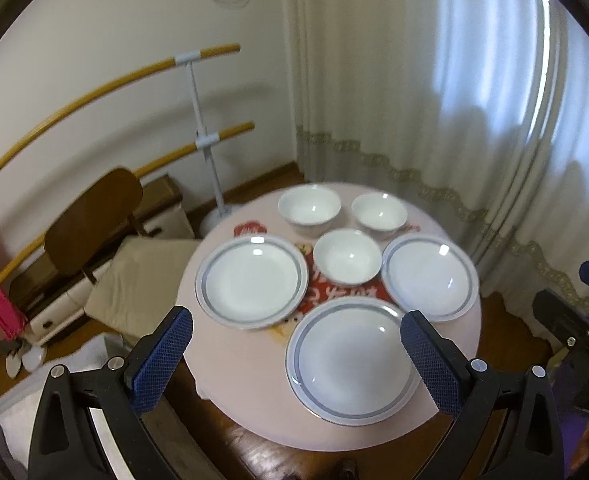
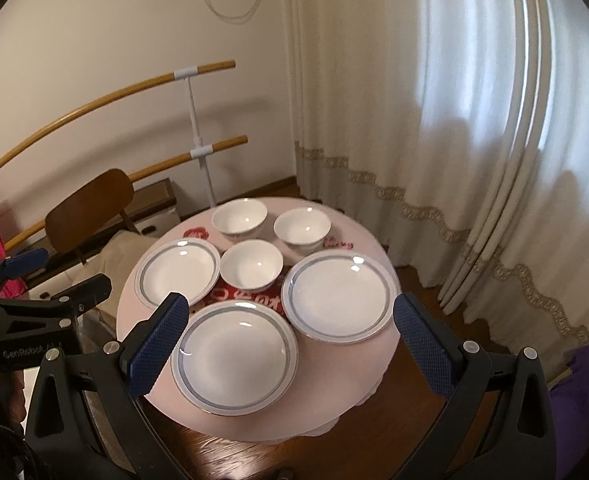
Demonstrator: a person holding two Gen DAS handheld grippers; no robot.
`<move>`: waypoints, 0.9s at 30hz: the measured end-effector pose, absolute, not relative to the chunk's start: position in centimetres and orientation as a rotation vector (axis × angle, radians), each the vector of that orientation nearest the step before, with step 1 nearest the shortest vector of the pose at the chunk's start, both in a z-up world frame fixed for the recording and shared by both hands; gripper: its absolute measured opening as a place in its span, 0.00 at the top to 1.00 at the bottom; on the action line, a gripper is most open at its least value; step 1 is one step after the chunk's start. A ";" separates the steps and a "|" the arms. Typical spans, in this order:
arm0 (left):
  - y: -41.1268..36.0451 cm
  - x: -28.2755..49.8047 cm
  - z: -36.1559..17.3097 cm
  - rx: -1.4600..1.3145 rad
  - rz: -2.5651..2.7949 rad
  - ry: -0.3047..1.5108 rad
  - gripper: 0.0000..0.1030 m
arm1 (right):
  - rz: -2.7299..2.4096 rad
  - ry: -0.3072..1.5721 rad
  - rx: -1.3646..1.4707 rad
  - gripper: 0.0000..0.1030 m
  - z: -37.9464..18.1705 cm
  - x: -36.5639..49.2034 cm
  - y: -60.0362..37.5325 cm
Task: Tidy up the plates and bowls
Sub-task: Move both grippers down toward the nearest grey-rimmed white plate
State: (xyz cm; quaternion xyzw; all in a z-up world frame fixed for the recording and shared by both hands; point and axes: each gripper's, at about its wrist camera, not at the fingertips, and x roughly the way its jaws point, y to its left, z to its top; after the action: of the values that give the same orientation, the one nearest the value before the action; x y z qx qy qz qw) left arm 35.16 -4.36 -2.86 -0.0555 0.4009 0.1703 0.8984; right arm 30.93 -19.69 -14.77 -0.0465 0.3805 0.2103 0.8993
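Three white plates with blue-grey rim bands lie on a small round pink table (image 1: 222, 384): a left plate (image 1: 252, 280), a near plate (image 1: 352, 360) and a right plate (image 1: 430, 276). Three white bowls stand behind them: middle bowl (image 1: 346, 256), far left bowl (image 1: 309, 205), far right bowl (image 1: 379, 211). My left gripper (image 1: 294, 356) is open and empty, above the table's near edge. In the right wrist view the same plates (image 2: 178, 272) (image 2: 234, 356) (image 2: 338, 296) and bowls (image 2: 251, 264) (image 2: 239, 216) (image 2: 302, 227) show. My right gripper (image 2: 290, 344) is open and empty, hovering above the near plate.
A red printed mat (image 1: 346, 292) lies under the dishes. A brown chair (image 1: 94, 216) and beige cushion (image 1: 142, 276) stand left of the table. A wooden double-rail barre (image 1: 198, 136) is behind. Curtains (image 1: 434, 120) hang at the right. The wood floor (image 2: 414, 420) surrounds the table.
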 end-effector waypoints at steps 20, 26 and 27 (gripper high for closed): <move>4.6 44.9 -15.5 -0.266 0.325 1.186 0.06 | 0.394 1.147 -0.038 0.01 -26.9 36.9 -19.3; 4.8 46.8 -19.9 -0.256 0.310 1.253 0.07 | 0.360 1.261 -0.015 0.01 -30.6 37.6 -19.1; 4.9 47.0 -20.5 -0.251 0.304 1.258 0.07 | 0.358 1.275 -0.010 0.01 -30.9 37.7 -19.1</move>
State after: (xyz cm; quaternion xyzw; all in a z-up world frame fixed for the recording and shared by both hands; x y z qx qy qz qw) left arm 47.05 4.92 -20.46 -0.1167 0.5845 0.1414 0.7904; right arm 37.69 -19.05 -30.93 -0.0045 0.5917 0.1664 0.7887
